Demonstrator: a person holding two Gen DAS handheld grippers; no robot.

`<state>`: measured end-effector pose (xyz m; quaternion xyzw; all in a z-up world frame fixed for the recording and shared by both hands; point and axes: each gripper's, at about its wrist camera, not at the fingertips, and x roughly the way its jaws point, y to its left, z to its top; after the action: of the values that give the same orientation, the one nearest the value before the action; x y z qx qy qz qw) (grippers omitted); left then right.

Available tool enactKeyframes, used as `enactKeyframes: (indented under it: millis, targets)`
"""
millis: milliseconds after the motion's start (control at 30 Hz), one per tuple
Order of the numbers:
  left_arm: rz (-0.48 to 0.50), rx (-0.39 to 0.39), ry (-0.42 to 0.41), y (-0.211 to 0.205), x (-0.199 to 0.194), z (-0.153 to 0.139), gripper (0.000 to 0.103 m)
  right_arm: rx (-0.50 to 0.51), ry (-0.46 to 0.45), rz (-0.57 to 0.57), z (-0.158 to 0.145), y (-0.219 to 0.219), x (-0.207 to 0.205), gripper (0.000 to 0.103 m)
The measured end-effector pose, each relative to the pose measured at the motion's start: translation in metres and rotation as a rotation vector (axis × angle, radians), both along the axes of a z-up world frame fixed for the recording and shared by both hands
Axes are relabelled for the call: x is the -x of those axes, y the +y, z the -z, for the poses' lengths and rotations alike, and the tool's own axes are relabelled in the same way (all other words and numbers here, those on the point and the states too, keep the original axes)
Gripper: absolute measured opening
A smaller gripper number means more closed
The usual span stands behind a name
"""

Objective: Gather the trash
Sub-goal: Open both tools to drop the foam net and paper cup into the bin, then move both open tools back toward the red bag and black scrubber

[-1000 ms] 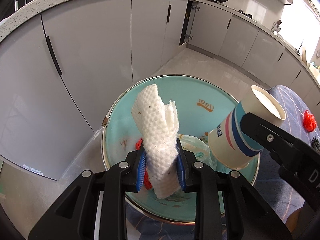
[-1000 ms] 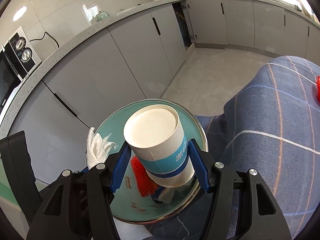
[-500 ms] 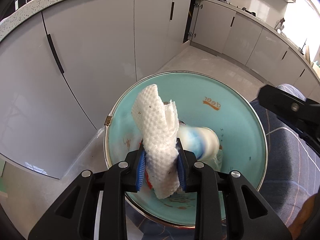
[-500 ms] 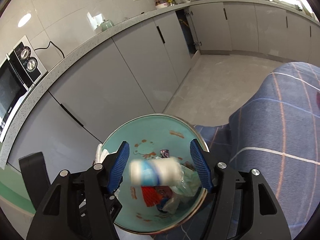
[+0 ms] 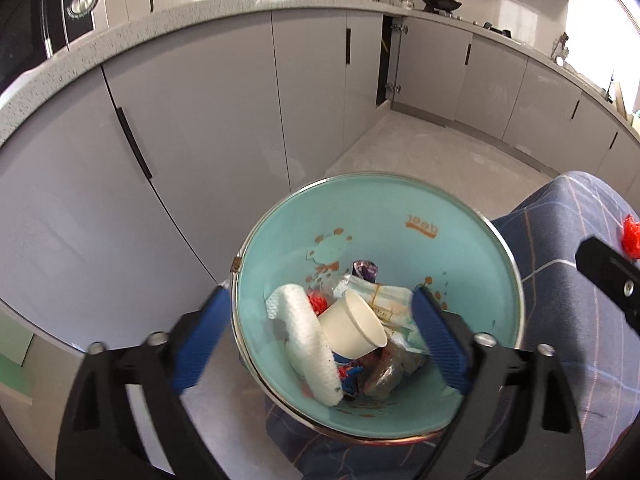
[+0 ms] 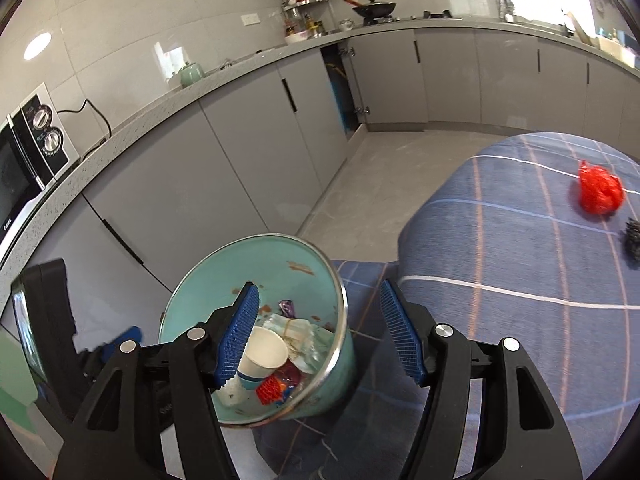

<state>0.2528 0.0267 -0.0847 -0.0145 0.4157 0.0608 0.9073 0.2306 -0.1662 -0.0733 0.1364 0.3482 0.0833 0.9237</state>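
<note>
Paper cup (image 6: 262,354) in teal bin (image 6: 340,354), right gripper (image 6: 320,334) fingers (image 6: 400,334) apart

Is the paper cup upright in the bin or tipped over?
Tipped over. The paper cup lies on its side atop the other trash in the teal bin, its open mouth facing sideways, beside the white paper towel.

Blue checked tablecloth (image 6: 520,280) carries red crumpled bag (image 6: 600,192), dark spiky lump (image 6: 633,240).

White paper towel (image 5: 308,336) and tipped paper cup (image 5: 354,326) lie in teal bin (image 5: 400,208).
</note>
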Motion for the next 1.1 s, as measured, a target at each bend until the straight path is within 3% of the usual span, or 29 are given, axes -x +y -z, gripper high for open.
enactKeyframes:
  millis: [500, 1100]
  targets:
    - [0.027, -0.037, -0.068, -0.028, 0.030, -0.038, 0.097, -0.010, -0.032, 0.080, -0.012, -0.043, 0.043, 0.063]
    - [0.144, -0.058, -0.078, -0.092, 0.053, -0.047, 0.097, -0.009, -0.023, 0.201, -0.011, -0.103, 0.077, 0.067]
